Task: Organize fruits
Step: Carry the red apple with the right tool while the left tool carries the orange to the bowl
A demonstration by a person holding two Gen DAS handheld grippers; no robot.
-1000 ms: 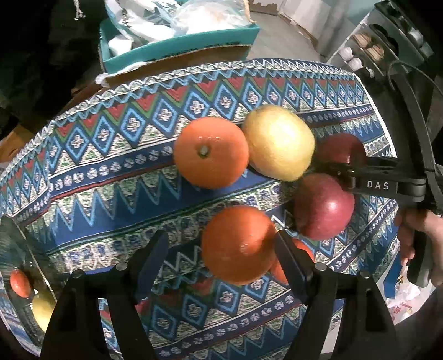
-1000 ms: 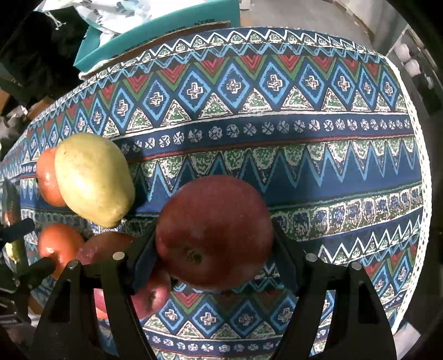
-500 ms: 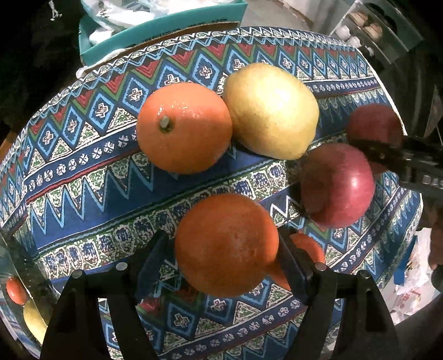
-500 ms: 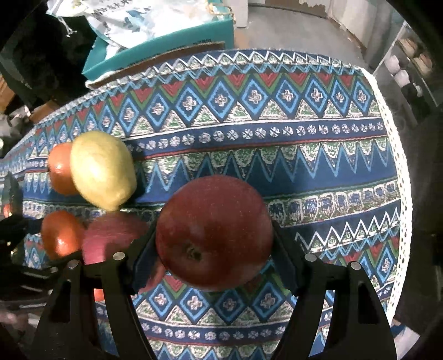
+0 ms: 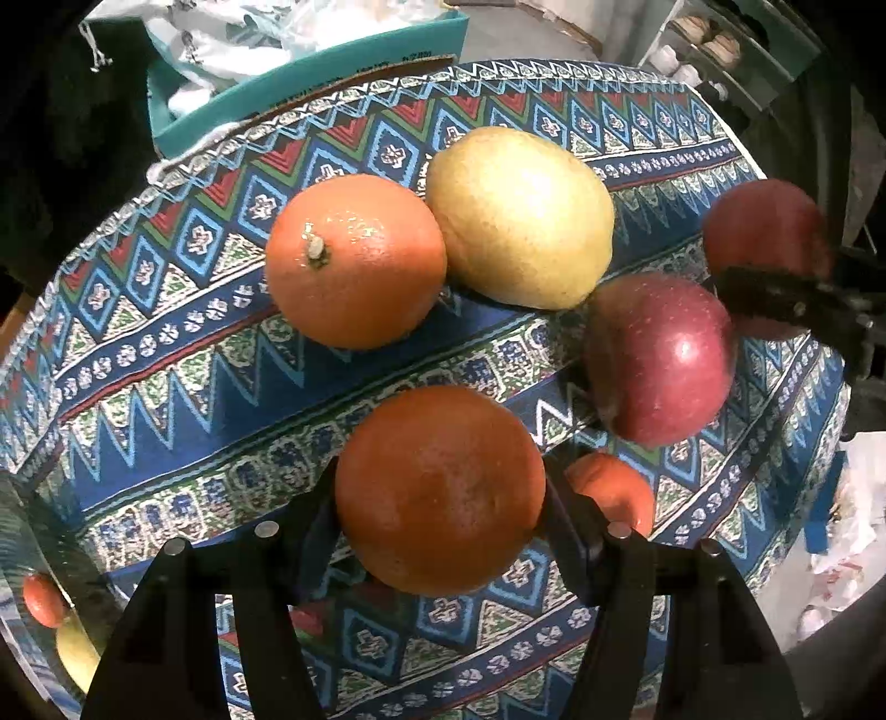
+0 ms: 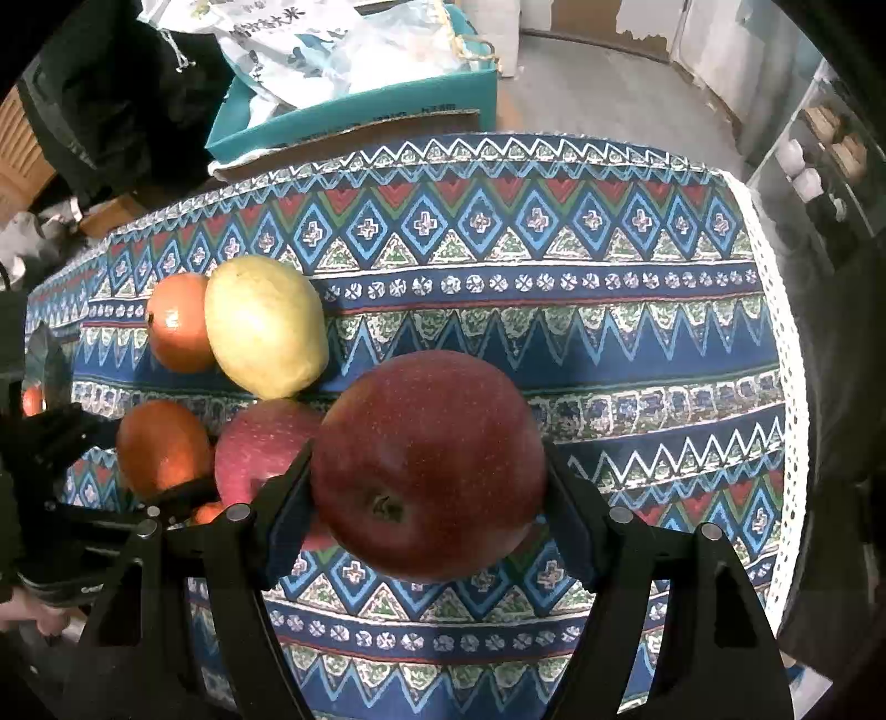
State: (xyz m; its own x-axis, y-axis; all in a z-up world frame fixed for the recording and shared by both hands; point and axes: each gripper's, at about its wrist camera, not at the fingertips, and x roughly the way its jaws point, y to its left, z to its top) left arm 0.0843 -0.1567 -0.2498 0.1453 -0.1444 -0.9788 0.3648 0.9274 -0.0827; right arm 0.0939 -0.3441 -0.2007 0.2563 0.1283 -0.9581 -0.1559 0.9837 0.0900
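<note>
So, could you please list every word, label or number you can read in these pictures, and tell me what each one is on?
"米": large dark character on the white printed plastic bag in the teal cardboard box; the smaller print around it is too blurred to read.
Dark print on the teal box's front edge: too small to read.
White lettering on the black left gripper body: cut off and blurred, unreadable.
The fruit shows no stickers.
</note>
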